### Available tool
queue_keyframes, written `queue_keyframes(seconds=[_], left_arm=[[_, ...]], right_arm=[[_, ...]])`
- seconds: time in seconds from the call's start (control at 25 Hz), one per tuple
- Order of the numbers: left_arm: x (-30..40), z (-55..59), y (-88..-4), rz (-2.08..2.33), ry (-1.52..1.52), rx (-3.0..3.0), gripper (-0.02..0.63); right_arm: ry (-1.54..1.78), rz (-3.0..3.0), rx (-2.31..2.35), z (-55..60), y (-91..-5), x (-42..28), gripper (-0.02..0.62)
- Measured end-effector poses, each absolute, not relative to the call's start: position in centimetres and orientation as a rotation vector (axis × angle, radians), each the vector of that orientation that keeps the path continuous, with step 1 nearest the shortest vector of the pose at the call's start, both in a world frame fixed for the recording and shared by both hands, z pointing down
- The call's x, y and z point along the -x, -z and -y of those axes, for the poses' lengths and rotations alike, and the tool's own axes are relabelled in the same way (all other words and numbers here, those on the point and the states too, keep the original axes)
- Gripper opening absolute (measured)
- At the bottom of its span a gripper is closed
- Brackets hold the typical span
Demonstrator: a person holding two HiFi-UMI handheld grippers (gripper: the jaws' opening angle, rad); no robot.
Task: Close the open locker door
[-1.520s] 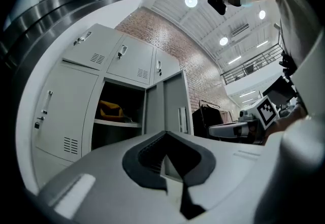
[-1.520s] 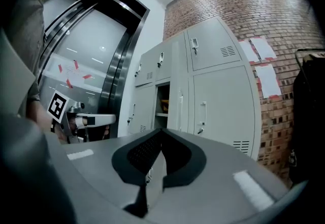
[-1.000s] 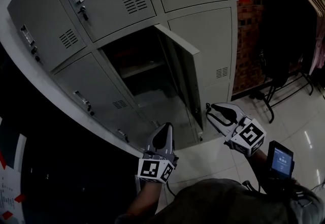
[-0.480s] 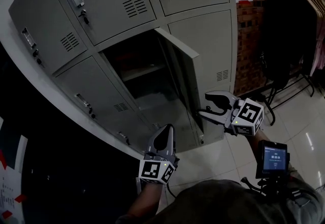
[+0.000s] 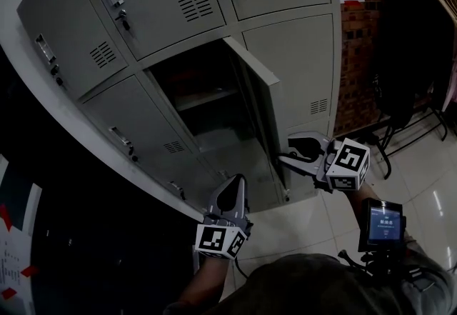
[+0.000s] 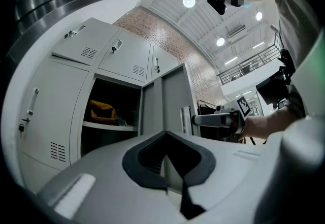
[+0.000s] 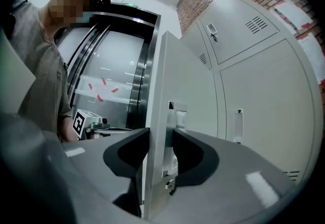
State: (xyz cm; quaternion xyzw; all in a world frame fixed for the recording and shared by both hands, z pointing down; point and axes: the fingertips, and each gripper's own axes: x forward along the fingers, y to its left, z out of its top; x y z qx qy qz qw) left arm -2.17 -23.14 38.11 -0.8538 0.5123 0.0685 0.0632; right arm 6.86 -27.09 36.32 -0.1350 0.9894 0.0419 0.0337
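The grey locker bank has one lower door (image 5: 261, 101) swung open toward me, its free edge pointing at the floor tiles. My right gripper (image 5: 288, 149) is at that free edge near the bottom. In the right gripper view the door edge (image 7: 160, 91) with its latch plate fills the gap of the right gripper (image 7: 159, 142), whose jaws are closing and touch both faces. My left gripper (image 5: 232, 191) hangs lower, in front of the locker base, shut and empty. In the left gripper view the left gripper (image 6: 166, 142) points at the open door (image 6: 171, 97).
Inside the open locker is a shelf (image 5: 206, 98) with a yellow thing (image 6: 101, 110) on it. A rack of dark clothes (image 5: 414, 42) stands at the right by the brick wall (image 5: 355, 63). A small screen (image 5: 385, 221) rides on the right forearm.
The right gripper has moved up and left from above the floor to the door's free edge, spread its jaws and brought them around the edge. The left gripper has stayed put.
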Motion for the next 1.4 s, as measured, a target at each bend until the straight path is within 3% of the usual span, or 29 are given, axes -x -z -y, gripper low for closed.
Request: queue_keyframes(seconds=[0.44, 1.4], left_arm=[[4.3, 22.8, -38.9, -1.64, -0.183, 2.513, -0.002], [20.5, 28.9, -38.3, -1.67, -0.216, 2.497, -0.002]], right_arm=[[-0.142, -3.051, 0.329, 25.7, -35.7, -3.1, 0.144], [-0.228, -3.103, 0.469, 29.6, -35.9, 14.4, 0.129]])
